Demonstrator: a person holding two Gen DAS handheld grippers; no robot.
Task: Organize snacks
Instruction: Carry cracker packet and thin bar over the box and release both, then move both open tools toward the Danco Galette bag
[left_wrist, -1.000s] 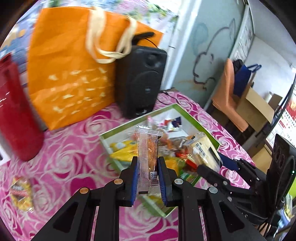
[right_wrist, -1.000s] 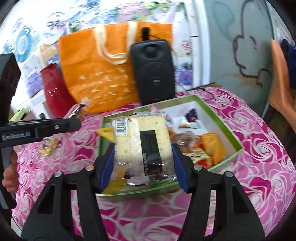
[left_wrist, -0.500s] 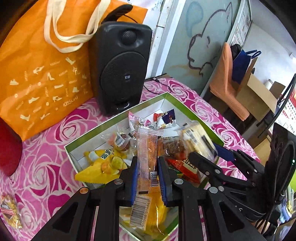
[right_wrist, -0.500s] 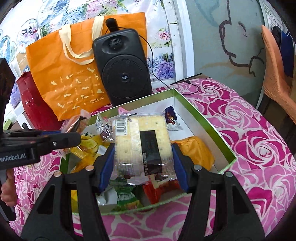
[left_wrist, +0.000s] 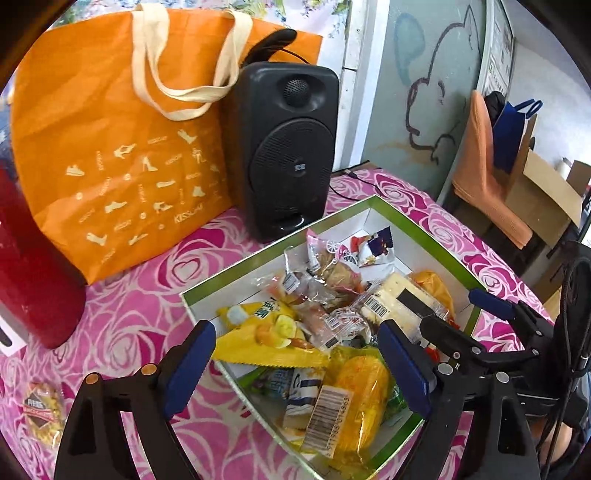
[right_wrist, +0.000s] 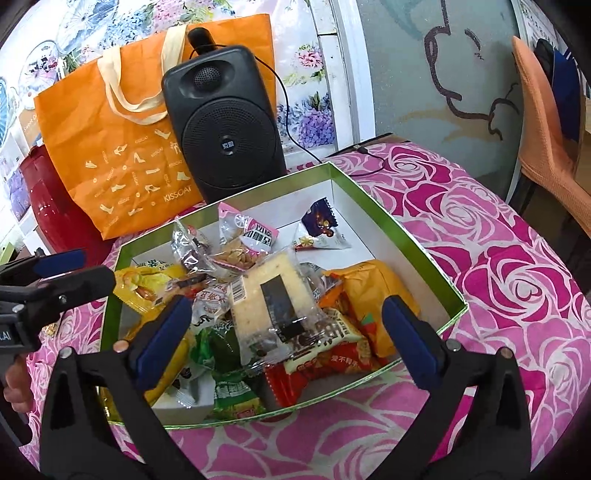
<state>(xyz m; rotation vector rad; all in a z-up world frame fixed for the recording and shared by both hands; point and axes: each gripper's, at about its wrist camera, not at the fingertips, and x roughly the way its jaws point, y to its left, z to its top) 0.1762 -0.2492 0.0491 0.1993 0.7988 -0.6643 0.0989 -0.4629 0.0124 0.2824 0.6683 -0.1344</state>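
Biggest thing first: the table with the pink rose-pattern cloth carries the shallow green-rimmed cardboard box with the white inside, and that box is the landmark for everything else. Behind it stand the black portable speaker and the orange paper tote bag with cream handles.

So here's what just changed: half a second ago both grippers were clamped on snacks, and now both are wide open and empty, hovering over the near edge of the box. The right gripper let go of the clear-wrapped pale cracker pack with the black label, which now lies tilted on top of the pile in the middle of the box. The left gripper dropped its narrow clear packet of orange snack; I think it's the one with the barcode lying in the heap toward the left side of the box, but I honestly can't tell for sure among all the wrappers.

Meaning for the task: two more snacks are in the box, and both grippers are free for another pick.

Smallest bit: one little clear packet of yellow snack sits on the table well left of the box, so by my guess that's what's left to collect.
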